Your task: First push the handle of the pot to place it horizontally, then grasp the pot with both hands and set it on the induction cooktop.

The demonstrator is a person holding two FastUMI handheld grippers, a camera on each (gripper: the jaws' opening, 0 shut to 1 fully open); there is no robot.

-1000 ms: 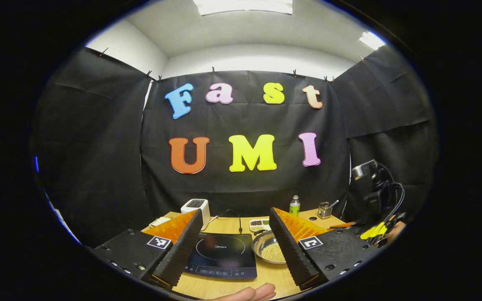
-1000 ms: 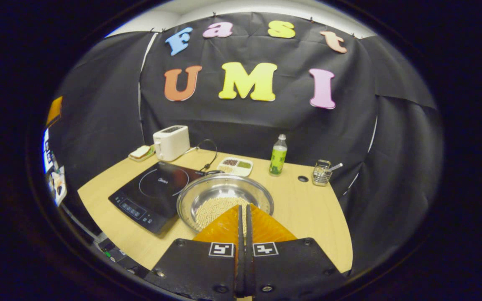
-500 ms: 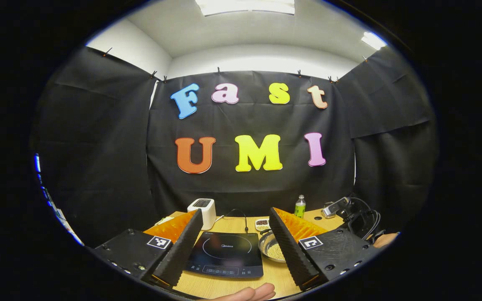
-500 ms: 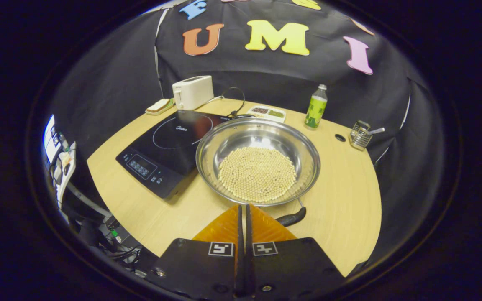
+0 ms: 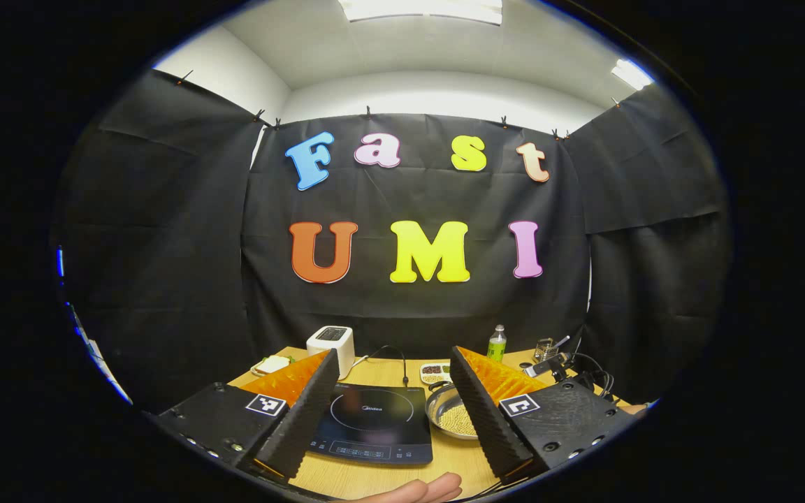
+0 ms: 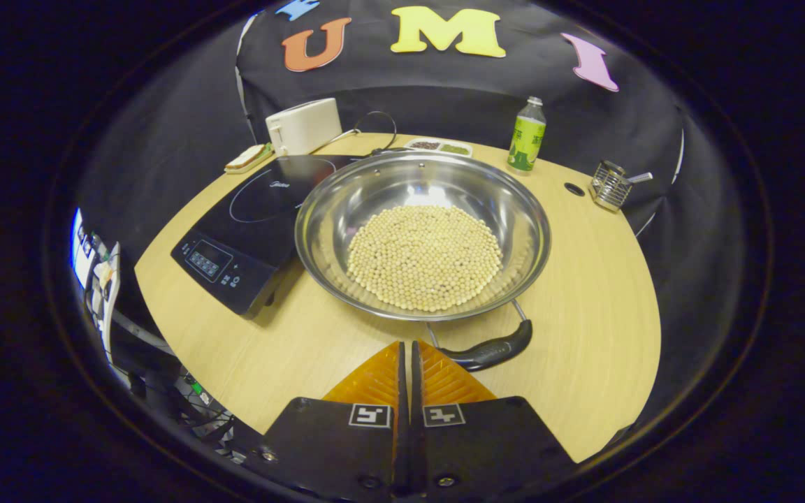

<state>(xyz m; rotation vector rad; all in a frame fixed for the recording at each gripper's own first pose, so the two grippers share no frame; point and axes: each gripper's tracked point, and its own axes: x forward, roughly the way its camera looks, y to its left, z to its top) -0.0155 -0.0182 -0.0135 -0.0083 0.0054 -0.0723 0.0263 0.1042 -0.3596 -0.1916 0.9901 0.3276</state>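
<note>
Right gripper view: right tongs pressed together, holding nothing, low over the table. Pot sits on the table straight ahead of them, filled with pale beads. Its handle lies just ahead-right of the tips, close beside them; contact cannot be told. Handle runs slantwise, its free end up and to the right. Cooktop lies ahead-left, the pot's rim beside its near edge. Toaster, bottle and wire holder stand far ahead by the wall.

Compared with half a second ago, the pot appears larger and nearer in this view, and more of the handle shows past the tips; the tongs have moved in closer.

Left gripper view: left tongs spread wide, empty, held back from the table. Cooktop shows between the fingers, pot by the right finger. This view has barely shifted since then. Right tongs appear far right, lower than before.
</note>
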